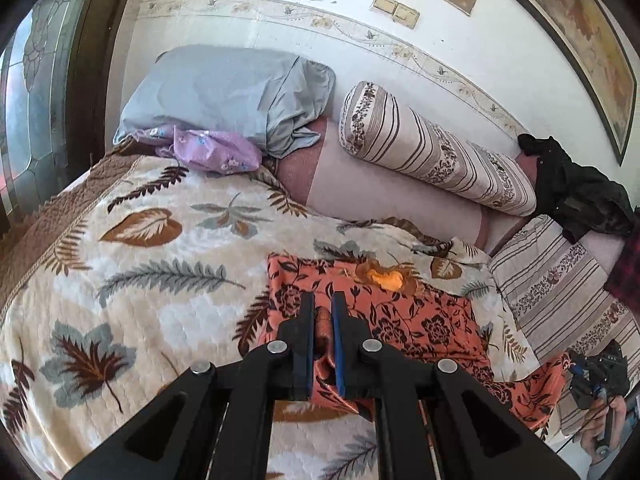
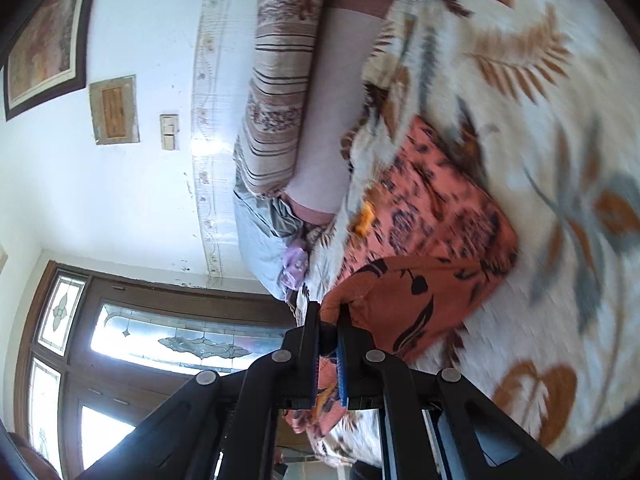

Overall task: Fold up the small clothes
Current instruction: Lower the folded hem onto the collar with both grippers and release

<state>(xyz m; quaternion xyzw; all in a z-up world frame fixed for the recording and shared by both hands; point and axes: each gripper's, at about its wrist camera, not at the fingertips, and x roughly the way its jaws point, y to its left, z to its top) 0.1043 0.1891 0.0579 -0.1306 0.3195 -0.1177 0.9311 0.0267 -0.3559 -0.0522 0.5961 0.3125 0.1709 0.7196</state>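
Observation:
A small orange garment with dark flowers [image 1: 404, 316] lies on the leaf-patterned bedspread [image 1: 132, 264], its neck opening showing a yellow-orange inner patch [image 1: 386, 276]. My left gripper [image 1: 322, 304] is shut on the garment's near edge, with cloth bunched between the blue pads. My right gripper [image 2: 329, 314] is shut on another part of the same garment [image 2: 436, 224] and holds that part lifted off the bed; the right wrist view is tilted and blurred. The right gripper also shows at the far right of the left wrist view [image 1: 596, 380], held in a hand.
A grey-blue pillow [image 1: 228, 92] and a lilac floral cloth [image 1: 212, 150] lie at the bed head. A striped bolster [image 1: 436, 148] lies along the wall. A black garment [image 1: 580, 188] sits at the right. A stained-glass window [image 2: 120, 332] is nearby.

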